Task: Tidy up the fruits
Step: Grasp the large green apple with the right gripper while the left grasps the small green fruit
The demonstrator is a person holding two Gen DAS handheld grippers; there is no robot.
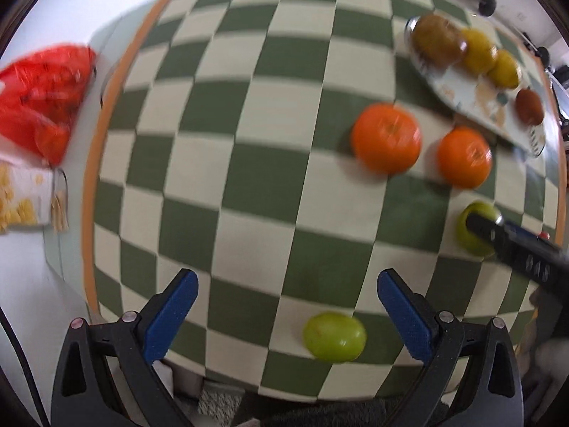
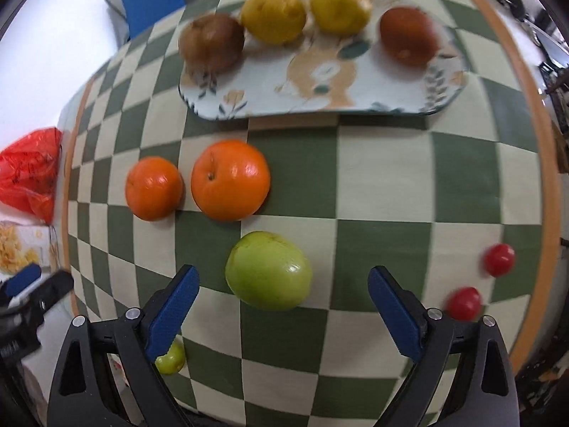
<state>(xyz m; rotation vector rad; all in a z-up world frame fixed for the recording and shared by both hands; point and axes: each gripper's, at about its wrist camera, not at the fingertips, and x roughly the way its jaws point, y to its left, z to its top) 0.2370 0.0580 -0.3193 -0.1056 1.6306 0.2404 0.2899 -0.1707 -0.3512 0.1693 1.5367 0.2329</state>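
- 2 grippers hung over a green-and-cream checked tablecloth (image 2: 384, 178) strewn with fruit, both pointing steeply down at the cloth.
- Wide open and empty, the left gripper (image 1: 287, 306) had the small green fruit (image 1: 334, 336) lying on the cloth between its blue pads (image 1: 170, 316), touching neither one.
- Equally wide and empty, the right gripper (image 2: 283, 302) stood over the large green apple (image 2: 269, 270), which lay just ahead of the gap between its pads and a little toward the left one.
- 4 fruits already sat along the far side of the patterned tray (image 2: 320, 89): 1 brownish fruit (image 2: 211, 42), 2 yellow lemons (image 2: 274, 16) and 1 dark red-brown fruit (image 2: 409, 35).
- 2 oranges (image 2: 230, 179) lay touching beside each other on the cloth between the tray and the apple, and 2 small red fruits (image 2: 499, 259) lay well apart from them near the cloth's right edge.
- Off the cloth to the left sat a red plastic bag (image 1: 42, 96).
- Judged from the pose, the step in hand was a double pick: each gripper needed its fruit centred between the pads before closing.
- Round fruit would likely roll if 1 pad met it first, so an even squeeze across the widest part looked the safest choice.
- Blur in both views suggested fast motion; slowing before contact would probably keep the fruit from being knocked aside.
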